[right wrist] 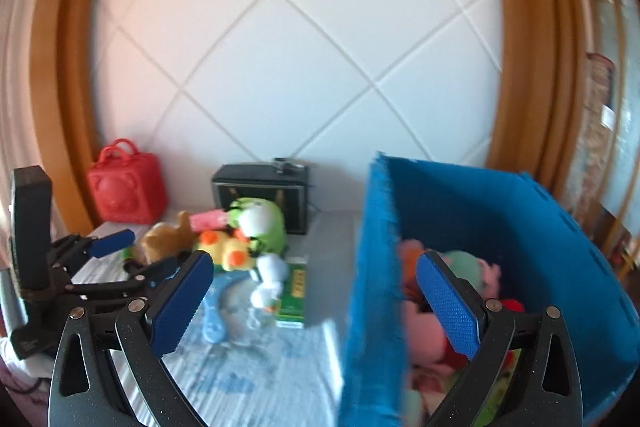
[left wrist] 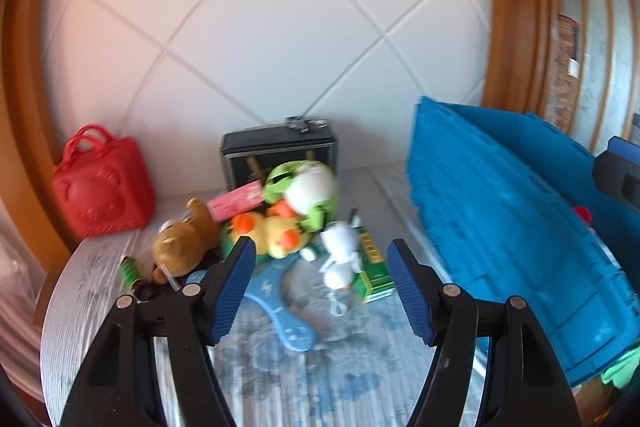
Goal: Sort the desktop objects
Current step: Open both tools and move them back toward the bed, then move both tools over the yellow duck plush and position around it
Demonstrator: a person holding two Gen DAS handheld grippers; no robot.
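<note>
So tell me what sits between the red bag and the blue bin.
In the left wrist view, between the red bag and blue bin: a black box and a toy pile.

Bare tablecloth (left wrist: 300,379) lies open up front; toy pile (left wrist: 280,223) ahead, blue bin (left wrist: 500,227) walls the right.

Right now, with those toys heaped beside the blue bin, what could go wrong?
1. The toys overlap: grabbing the white plush may drag the yellow duck or the green box along.
2. The open left hand-held gripper could snag the blue fan lying under the heap.
3. The blue bin wall stands close; a swing might knock it.
</note>
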